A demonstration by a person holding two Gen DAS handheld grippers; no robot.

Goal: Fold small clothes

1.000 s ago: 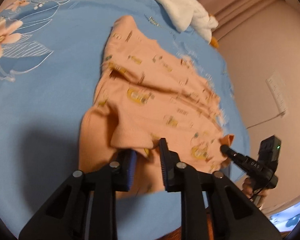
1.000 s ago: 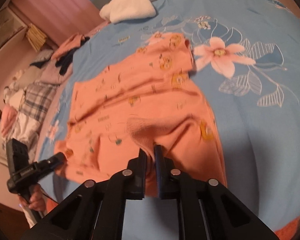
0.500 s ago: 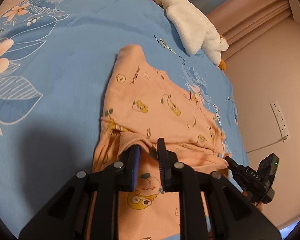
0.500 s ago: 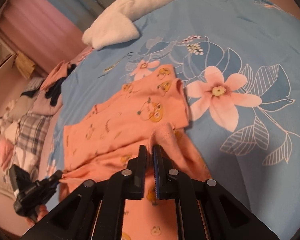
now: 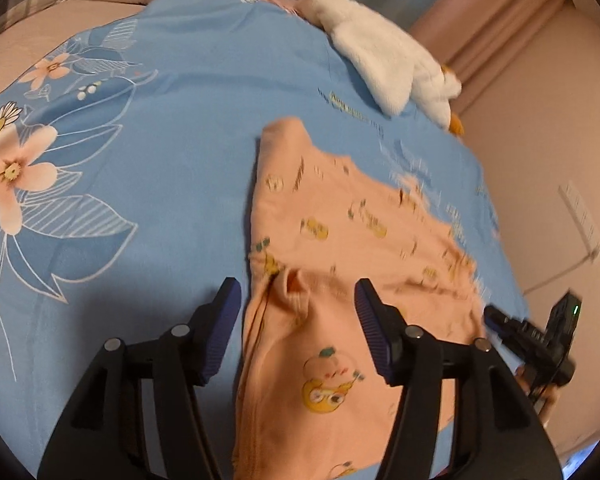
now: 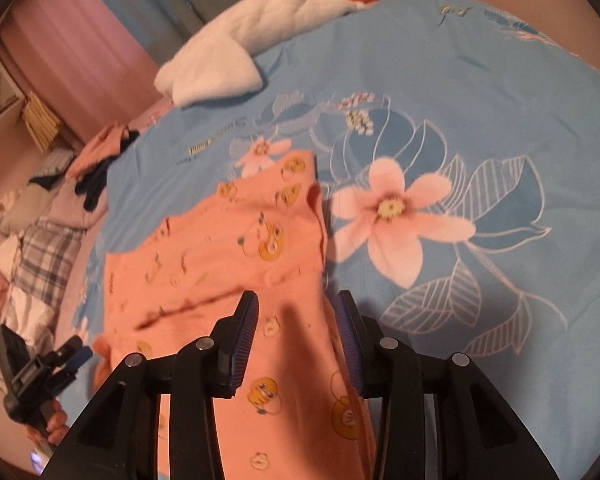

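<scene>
Fold just laid on peach baby garment (image 5: 340, 264), spread on blue floral bedsheet (image 5: 160, 152); near half now doubled over far half, fold line running across between the two tools. Left gripper (image 5: 296, 316) hovers w/ jaws wide apart, nothing between them, a small bunched ridge of cloth lying below the gap. Right gripper (image 6: 296, 336) likewise spread and empty, over garment's right edge, just beside pink flower print (image 6: 396, 216). Garment in right view (image 6: 236, 256) shows a dark crease along the fold; edges blurred, so can't tell if layers line up. White plush duck (image 5: 392, 64) lies well apart at sheet's far end; pile of other clothes (image 6: 96, 160) beyond sheet's edge. Step in hand, by the look of it: letting go after first fold, approx. halfway. Next move prob. calls for regripping one side edge w/ both tools and carrying it across, w/o dragging the layer underneath.
</scene>
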